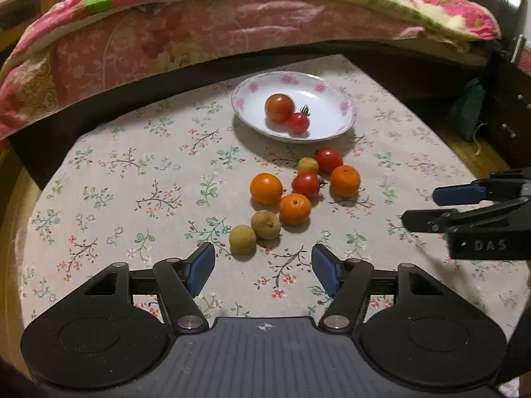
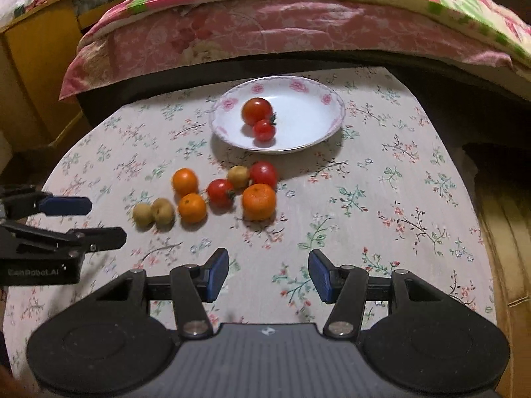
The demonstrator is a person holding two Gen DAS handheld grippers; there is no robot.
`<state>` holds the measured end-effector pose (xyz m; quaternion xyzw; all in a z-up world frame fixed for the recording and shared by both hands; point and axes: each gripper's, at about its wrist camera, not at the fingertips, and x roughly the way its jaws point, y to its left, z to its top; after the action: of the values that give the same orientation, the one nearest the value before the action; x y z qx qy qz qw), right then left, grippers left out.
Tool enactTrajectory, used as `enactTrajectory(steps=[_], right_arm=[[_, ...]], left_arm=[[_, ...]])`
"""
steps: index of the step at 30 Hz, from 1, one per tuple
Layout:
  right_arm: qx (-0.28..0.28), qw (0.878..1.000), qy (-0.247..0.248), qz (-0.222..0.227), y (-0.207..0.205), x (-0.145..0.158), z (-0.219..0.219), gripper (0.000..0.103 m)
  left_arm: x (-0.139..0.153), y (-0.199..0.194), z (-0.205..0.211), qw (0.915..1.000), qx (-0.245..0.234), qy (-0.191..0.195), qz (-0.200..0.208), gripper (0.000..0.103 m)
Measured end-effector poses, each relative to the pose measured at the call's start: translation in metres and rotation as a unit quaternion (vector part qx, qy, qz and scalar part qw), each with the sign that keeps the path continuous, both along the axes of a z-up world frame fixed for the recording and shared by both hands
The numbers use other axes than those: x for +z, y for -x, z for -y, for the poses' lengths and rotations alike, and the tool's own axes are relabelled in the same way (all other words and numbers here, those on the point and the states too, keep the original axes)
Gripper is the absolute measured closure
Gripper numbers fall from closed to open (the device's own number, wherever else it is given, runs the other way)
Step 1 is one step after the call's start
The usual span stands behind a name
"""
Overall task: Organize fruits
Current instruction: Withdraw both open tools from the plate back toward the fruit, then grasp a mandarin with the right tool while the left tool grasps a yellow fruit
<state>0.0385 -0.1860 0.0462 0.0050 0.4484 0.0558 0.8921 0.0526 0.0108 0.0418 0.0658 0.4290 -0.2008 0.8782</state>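
Note:
A white plate with a pink flower rim [image 1: 332,132] [image 2: 318,139] holds two red tomatoes, a big one [image 1: 279,108] [image 2: 257,111] and a small one [image 1: 298,123] [image 2: 264,130]. In front of it on the cloth lie three oranges [image 1: 265,188] [image 2: 259,201], two more tomatoes [image 1: 305,184] [image 2: 220,193] and three small tan fruits [image 1: 242,239] [image 2: 143,215]. My left gripper [image 1: 263,267] [image 2: 108,220] hangs open just short of the nearest tan fruits, nothing between its blue pads. My right gripper [image 2: 268,273] [image 1: 419,206] hangs open and empty to the right of the pile.
The fruit lies on a small table under a floral cloth [image 1: 132,182] [image 2: 398,182]. A bed with a pink flowered quilt [image 1: 199,33] [image 2: 265,26] runs behind it. A yellow wooden cabinet [image 2: 36,59] stands at the left and a dark green bag [image 1: 468,109] at the right.

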Motion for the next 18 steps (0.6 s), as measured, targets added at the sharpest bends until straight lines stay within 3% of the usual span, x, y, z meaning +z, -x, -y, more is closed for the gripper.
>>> enactTrajectory(steps=[4,11,18], right_arm=[[0.008,1.0,0.011,0.0,0.002,0.001,-0.012,0.052],[0.039,0.999,0.008,0.014,-0.021,-0.009,-0.016,0.052],[0.079,0.997,-0.009,0.021,-0.047,-0.014,-0.006,0.052]], left_arm=[[0.0,-0.001,-0.007,0.9999,-0.006,0.006,0.009,0.029],[-0.019,-0.011,-0.002,0.9987,-0.028,-0.035,0.022,0.029],[-0.032,-0.023,0.005,0.9977,-0.055,-0.036,0.014,0.03]])
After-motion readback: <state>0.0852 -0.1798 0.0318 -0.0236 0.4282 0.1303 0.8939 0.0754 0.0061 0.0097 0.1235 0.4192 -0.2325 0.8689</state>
